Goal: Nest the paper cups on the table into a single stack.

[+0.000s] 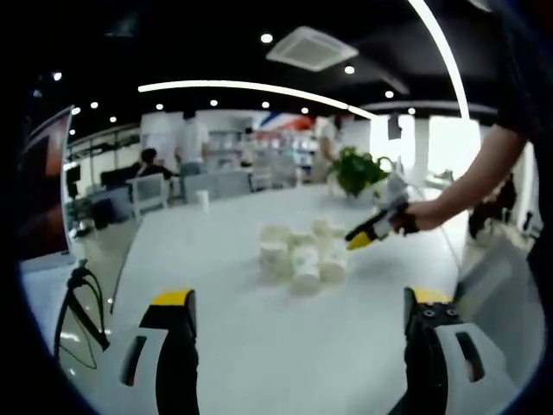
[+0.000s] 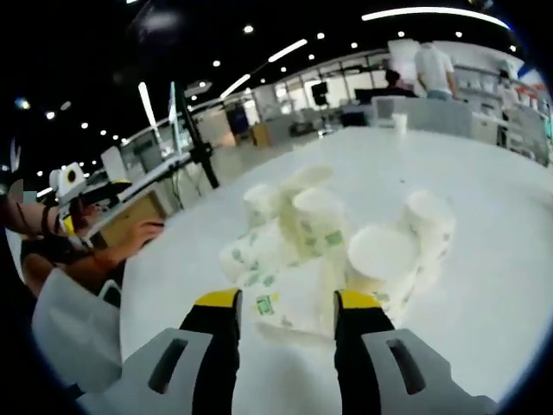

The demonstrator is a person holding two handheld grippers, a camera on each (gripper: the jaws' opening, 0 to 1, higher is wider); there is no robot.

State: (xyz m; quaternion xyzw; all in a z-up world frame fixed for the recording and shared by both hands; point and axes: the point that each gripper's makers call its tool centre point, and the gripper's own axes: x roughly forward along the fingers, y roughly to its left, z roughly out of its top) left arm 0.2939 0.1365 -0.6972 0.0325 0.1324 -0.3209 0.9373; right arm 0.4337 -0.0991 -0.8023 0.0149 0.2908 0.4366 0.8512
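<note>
Paper cups (image 2: 320,226) — green print, illegible

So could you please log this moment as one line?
left gripper open, back | right gripper open at paper cups | cups unstacked | white table

My hand-held gripper (image 2: 287,313): jaws parted, tips at the cluster's near edge.
Paper cups (image 2: 333,238): clustered, some tipped, on white bench (image 2: 510,259).
</note>
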